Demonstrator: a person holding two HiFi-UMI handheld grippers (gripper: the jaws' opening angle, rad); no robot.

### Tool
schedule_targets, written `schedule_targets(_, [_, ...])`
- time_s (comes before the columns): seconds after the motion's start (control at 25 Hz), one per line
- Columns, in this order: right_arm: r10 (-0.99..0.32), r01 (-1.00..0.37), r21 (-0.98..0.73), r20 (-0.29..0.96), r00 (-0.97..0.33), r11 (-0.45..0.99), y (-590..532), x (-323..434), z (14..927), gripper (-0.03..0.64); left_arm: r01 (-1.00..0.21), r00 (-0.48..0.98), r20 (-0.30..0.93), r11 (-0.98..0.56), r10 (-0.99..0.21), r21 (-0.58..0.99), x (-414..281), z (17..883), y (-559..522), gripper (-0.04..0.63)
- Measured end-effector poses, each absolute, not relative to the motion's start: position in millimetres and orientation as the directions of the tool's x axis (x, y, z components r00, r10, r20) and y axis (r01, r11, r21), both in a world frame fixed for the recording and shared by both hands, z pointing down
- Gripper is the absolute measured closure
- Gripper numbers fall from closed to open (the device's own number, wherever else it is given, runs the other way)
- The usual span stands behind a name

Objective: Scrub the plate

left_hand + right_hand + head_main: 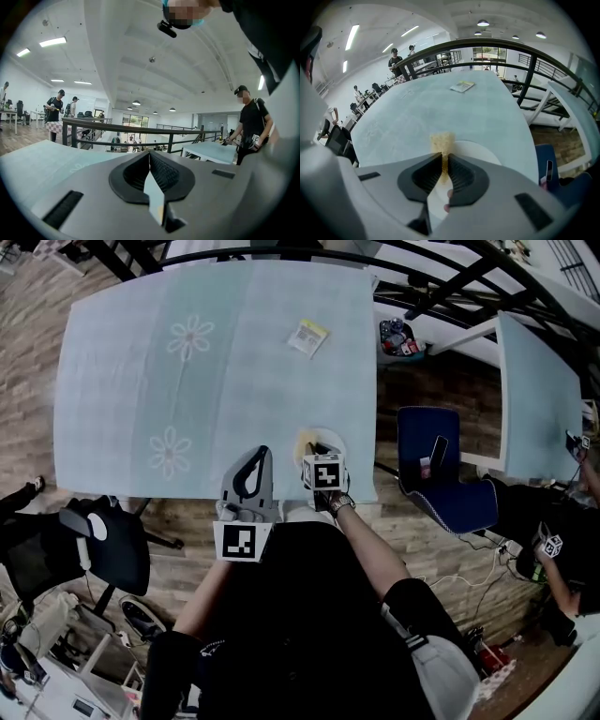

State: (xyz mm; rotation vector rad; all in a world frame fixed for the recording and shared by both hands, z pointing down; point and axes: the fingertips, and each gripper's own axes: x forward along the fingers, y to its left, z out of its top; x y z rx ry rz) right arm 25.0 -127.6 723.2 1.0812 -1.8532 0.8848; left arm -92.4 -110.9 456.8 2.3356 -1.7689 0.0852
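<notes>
The white plate (335,441) sits at the near edge of the table (141,390), towards its right corner, just in front of the person. The right tongs (442,160) are closed on a yellow sponge (441,140), which sticks out past the tips over the plate's far left rim, partly above the pale blue cloth; whether the sponge touches the plate cannot be told. The left tongs (149,155) are closed with nothing between them, held just left of the plate at the table's edge and tilted up towards the ceiling and a dark railing (140,130). A small yellow-and-white packet (307,337) lies well apart at the far side of the table.
</notes>
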Motion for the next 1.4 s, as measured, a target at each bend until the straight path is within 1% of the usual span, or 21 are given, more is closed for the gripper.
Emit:
schedule_targets(0.88, [-0.376,-0.934,-0.126,0.891,-0.254,0.333,-131.7,83.5,731.7,0.572,-0.923,0.38,0.17,-0.363,-0.909,0.125,-33.8,458.9,-121.2,0.581])
schedule_targets(1.4, [-0.405,-0.959,-0.09,0.893,-0.198,0.27,-127.6,123.8,726.4,0.572,-0.905,0.424,0.166,-0.409,-0.89,0.122,-9.7,457.0,-116.5,0.581])
